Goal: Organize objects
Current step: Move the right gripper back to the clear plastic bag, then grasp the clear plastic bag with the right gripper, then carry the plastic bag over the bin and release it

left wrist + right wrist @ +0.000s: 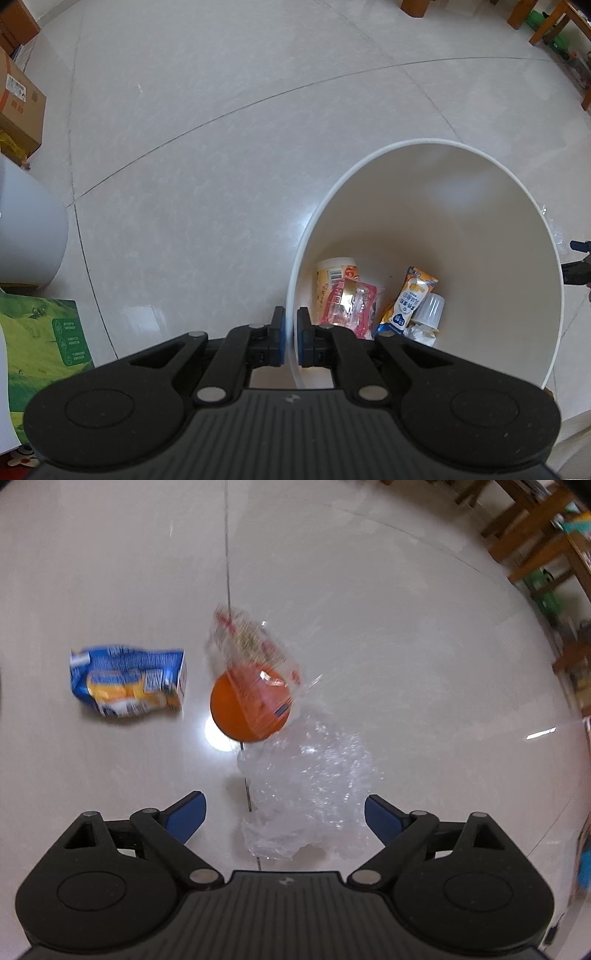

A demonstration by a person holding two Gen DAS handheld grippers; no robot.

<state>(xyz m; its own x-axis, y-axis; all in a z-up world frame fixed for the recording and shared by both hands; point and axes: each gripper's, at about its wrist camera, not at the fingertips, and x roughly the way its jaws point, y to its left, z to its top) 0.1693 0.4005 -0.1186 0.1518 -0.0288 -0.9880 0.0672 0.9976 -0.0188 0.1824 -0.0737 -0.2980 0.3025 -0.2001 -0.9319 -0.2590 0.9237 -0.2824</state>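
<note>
The left gripper [290,336] pinched the rim of the white bin [480,236], steadying it. The right gripper [284,814] hung wide open over the crumpled clear plastic [306,794] on the floor [110,572]; next it probably needed lowering and closing on that wrap

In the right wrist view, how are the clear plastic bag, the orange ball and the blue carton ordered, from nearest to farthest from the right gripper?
1. Clear plastic bag: crumpled on the floor, between the open fingers of the right gripper.
2. Orange ball: just beyond the bag, partly under a printed wrapper.
3. Blue carton: crushed, lying far off to the left.
</note>
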